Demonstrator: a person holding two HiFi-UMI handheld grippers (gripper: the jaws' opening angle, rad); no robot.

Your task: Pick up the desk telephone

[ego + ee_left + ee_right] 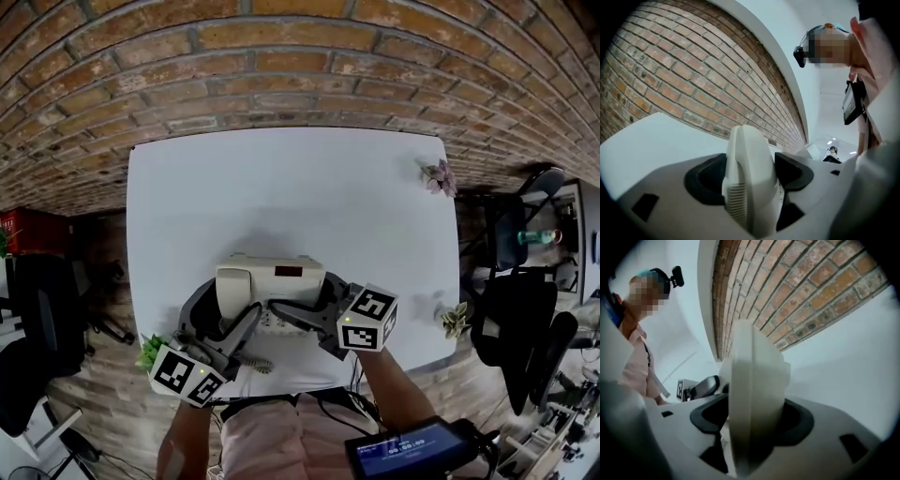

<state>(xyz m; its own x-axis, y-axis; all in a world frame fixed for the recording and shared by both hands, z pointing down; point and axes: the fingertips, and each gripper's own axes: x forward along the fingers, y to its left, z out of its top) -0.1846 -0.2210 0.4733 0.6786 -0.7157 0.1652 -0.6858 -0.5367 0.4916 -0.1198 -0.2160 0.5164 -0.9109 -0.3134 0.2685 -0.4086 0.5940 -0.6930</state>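
I clamp the desk telephone (270, 277) between left gripper (223, 321) and right gripper (309, 304). Lift step; next, raise both evenly.

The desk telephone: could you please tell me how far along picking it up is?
Done: the left gripper and right gripper each clamp an edge of the desk telephone. In hand: the lift; whether it has cleared the white table cannot be told. Left: raising it plainly clear.
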